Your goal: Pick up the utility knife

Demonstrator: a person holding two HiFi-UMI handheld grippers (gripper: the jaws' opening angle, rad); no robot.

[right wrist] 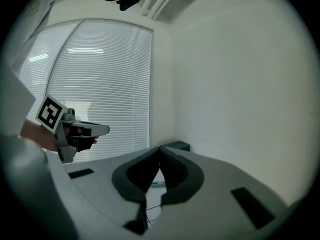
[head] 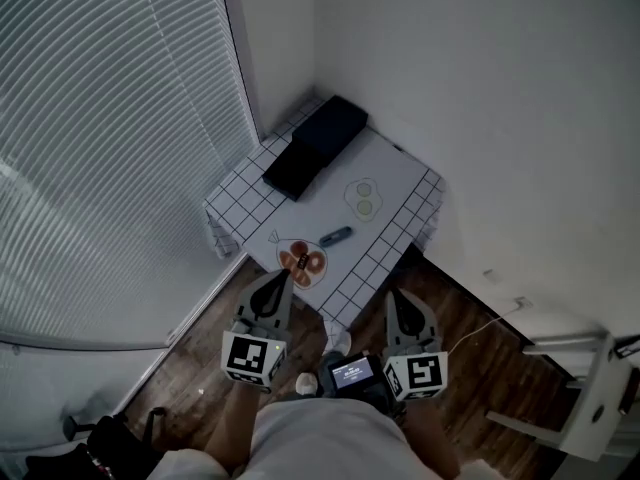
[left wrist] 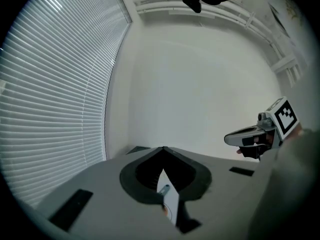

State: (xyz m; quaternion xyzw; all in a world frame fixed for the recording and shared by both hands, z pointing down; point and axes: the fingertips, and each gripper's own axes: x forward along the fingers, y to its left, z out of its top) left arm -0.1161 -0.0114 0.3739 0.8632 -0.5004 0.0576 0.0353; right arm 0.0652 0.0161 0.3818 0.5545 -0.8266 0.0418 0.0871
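Observation:
The teal utility knife (head: 335,236) lies on a small table with a white checked cloth (head: 398,230) in the room's corner, between a printed plate of orange pieces (head: 302,262) and printed green slices (head: 364,198). My left gripper (head: 279,276) is shut and empty, hanging just short of the table's near edge, level with the plate. My right gripper (head: 398,296) is also shut and empty, off the table's near right corner. In the left gripper view the shut jaws of the left gripper (left wrist: 162,149) frame the knife (left wrist: 164,189). In the right gripper view a sliver of the knife (right wrist: 157,183) shows below the right gripper (right wrist: 160,148).
A long black case (head: 315,146) lies across the table's far end. Window blinds (head: 110,138) run along the left and a white wall (head: 480,88) stands behind and to the right. A white chair (head: 590,398) and a thin cable (head: 480,328) are on the wooden floor at right.

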